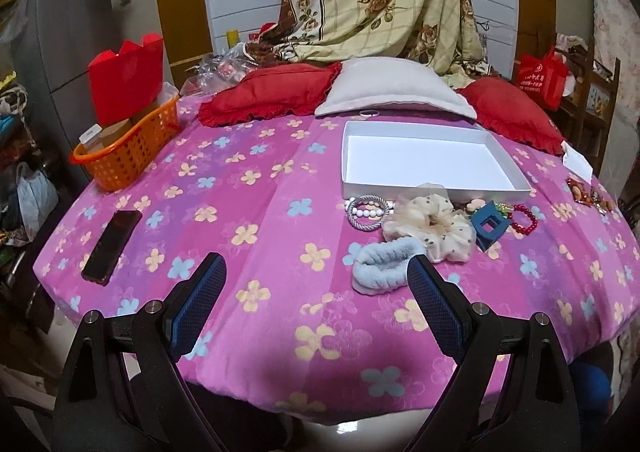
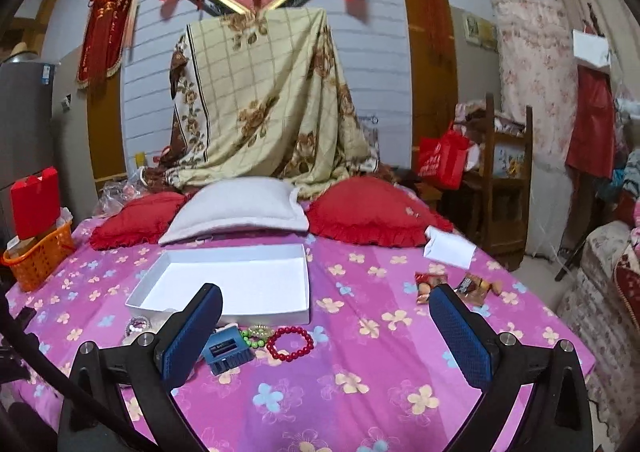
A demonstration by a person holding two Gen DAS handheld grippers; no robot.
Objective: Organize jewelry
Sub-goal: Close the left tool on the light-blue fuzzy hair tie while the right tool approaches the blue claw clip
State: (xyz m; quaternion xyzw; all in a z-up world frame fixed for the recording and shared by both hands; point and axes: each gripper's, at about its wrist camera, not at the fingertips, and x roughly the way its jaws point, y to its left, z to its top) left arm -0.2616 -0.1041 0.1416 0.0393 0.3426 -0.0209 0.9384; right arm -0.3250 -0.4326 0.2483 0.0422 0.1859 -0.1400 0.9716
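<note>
A pink floral quilt [image 1: 280, 212] covers the bed, which fills both views. In the left wrist view, the left gripper [image 1: 316, 280] hangs over the near part of the quilt with its blue pads spread wide and nothing between them. A light blue fuzzy band [image 1: 382, 264] lies just beside its right finger. Beyond that sit a cream dotted scrunchie [image 1: 430, 224], a silver bangle [image 1: 366, 212] over a white bead bracelet [image 1: 370, 209], a blue hair claw [image 1: 488, 226] and a red bead bracelet [image 1: 524, 219], all clustered against the near wall of a white shallow box [image 1: 424, 188], whose floor is bare. A dark phone [image 1: 112, 246] lies well apart at the left.

In the right wrist view, the right gripper [image 2: 326, 306] is likewise spread wide and holds nothing; the red bead bracelet [image 2: 290, 343], green beads [image 2: 258, 334] and hair claw [image 2: 227, 352] lie ahead between its fingers, in front of the box [image 2: 224, 316]. Wrapped snacks [image 2: 430, 286] lie near its right finger.

Farther back, an orange basket [image 1: 124, 156] holds a red box [image 1: 126, 78] and cartons. Two red pillows [image 1: 264, 94] flank a grey one [image 1: 392, 88]. Behind them hangs a beige floral sheet [image 2: 260, 100] against a white panelled wall with red decorations [image 2: 106, 20].
</note>
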